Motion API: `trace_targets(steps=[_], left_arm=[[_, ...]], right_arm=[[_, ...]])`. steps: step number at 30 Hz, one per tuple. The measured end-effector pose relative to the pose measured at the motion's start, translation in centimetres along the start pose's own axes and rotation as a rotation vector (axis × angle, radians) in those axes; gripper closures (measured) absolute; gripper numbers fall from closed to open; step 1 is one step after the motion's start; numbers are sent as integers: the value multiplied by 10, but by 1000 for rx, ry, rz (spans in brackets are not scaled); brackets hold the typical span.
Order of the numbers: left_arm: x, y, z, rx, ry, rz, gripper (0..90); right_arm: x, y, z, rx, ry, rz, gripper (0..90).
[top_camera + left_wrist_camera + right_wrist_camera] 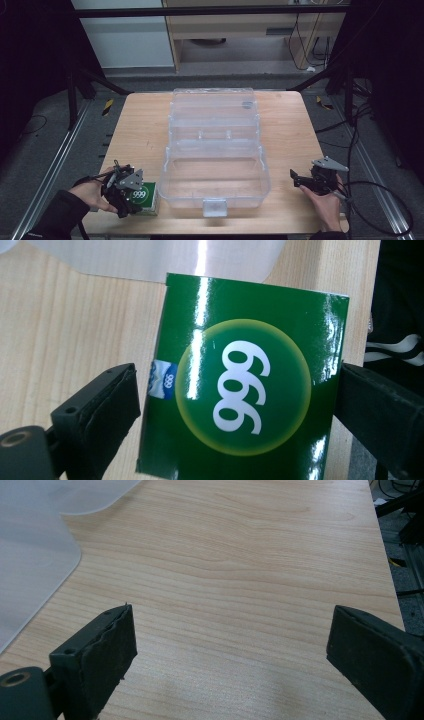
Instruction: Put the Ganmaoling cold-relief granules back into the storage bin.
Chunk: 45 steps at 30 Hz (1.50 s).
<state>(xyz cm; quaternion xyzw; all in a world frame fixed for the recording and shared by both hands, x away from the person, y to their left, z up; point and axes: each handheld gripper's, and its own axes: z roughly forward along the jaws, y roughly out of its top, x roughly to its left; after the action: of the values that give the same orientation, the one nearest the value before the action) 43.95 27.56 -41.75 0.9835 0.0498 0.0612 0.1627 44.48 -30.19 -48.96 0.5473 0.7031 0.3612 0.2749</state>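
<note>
We've barely started: left gripper (pixel 131 196) spread around the green box (pixel 240 390) at the clear bin's (pixel 215 150) 9 o'clock, not clamped yet, right gripper (pixel 300 181) spread, empty.

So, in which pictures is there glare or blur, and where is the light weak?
Left gripper view: white glare streaks run down the glossy green box, print still sharp. Right gripper view: wood grain of the table is crisp, the jaws slightly soft at the bottom. High view: the table is evenly lit, the surroundings are dark, and the clear plastic case looks hazy.
</note>
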Motion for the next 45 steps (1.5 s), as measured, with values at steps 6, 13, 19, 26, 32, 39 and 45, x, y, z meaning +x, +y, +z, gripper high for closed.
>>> trace_targets(steps=[6,13,19,26,32,39,45], left_arm=[[1,2,8,15,-15,4,59],[2,3,13,21,-30,11,75],[3,3,16,22,-45,20,84],[6,2,18,6,-75,29,106],[6,1,17,-3,-78,27,135],[6,0,13,7,-68,27,146],[6,-2,-3,-17,-52,8,147]], right_arm=[[0,0,1,4,2,-1,59],[0,0,2,11,3,-2,58],[0,-1,2,14,5,-6,58],[1,-1,3,21,12,-3,58],[1,-1,3,19,14,-8,60],[0,-1,4,20,15,-13,60],[1,-1,3,20,17,-11,61]])
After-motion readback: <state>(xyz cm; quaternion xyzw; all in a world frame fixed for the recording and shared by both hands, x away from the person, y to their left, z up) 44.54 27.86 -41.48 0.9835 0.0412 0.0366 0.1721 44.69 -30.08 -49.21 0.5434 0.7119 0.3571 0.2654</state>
